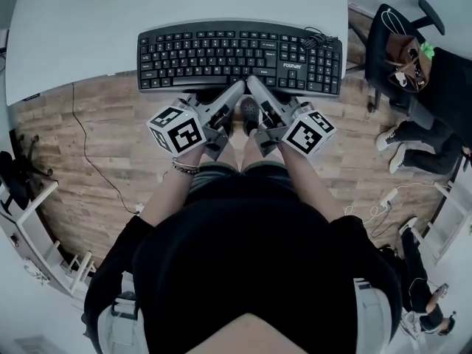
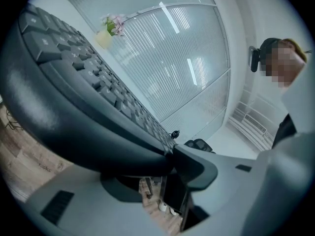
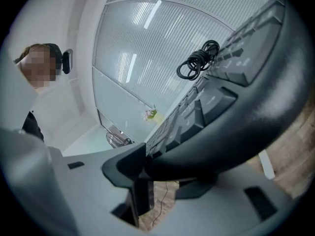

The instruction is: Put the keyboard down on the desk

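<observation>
A black full-size plastic keyboard (image 1: pixel 221 54) (image 2: pixel 74 97) (image 3: pixel 236 117) is pinched at the middle of its near edge by both grippers. In each gripper view one finger lies on the keys and the other under the casing. The left gripper (image 1: pixel 237 88) (image 2: pixel 167 168) and the right gripper (image 1: pixel 252 83) (image 3: pixel 142 173) bite side by side. Beyond the fingers the keyboard reaches over the white desk (image 1: pixel 147 6); whether it rests on the desk I cannot tell. Just past the right fingers is a white brand word (image 1: pixel 292 66), too small to read. Farther right lies a coiled black cable (image 1: pixel 313 40) (image 3: pixel 198 60).
</observation>
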Action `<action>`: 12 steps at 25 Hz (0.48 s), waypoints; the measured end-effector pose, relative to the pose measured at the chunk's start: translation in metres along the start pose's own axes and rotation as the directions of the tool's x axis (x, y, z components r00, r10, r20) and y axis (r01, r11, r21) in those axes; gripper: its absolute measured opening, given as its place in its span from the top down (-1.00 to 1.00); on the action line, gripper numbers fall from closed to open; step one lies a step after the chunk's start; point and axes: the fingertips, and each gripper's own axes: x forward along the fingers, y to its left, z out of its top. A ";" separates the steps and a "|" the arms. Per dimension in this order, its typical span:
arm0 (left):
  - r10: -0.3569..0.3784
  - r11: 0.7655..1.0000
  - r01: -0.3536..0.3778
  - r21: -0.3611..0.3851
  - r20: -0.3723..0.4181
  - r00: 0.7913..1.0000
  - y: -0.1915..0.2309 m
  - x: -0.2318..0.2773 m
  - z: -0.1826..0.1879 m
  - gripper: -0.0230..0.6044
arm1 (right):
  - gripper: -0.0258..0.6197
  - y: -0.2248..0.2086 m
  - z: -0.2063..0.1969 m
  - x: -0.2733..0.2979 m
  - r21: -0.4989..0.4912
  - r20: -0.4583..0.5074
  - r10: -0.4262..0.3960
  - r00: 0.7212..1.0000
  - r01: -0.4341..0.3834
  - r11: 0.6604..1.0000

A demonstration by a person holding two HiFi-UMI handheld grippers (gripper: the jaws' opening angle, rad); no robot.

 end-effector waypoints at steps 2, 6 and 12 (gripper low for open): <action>-0.001 1.000 0.001 -0.003 -0.004 1.000 0.001 0.001 -0.001 0.29 | 0.35 -0.001 -0.001 0.001 0.009 -0.008 0.000 1.000 0.000 1.000; -0.002 1.000 0.002 -0.010 -0.011 1.000 0.002 0.002 -0.001 0.29 | 0.35 -0.003 -0.001 0.002 0.018 -0.010 0.000 1.000 0.000 1.000; -0.001 1.000 0.000 -0.012 -0.021 1.000 0.007 0.005 -0.002 0.27 | 0.35 -0.008 -0.003 0.003 0.039 -0.016 -0.009 1.000 0.010 0.999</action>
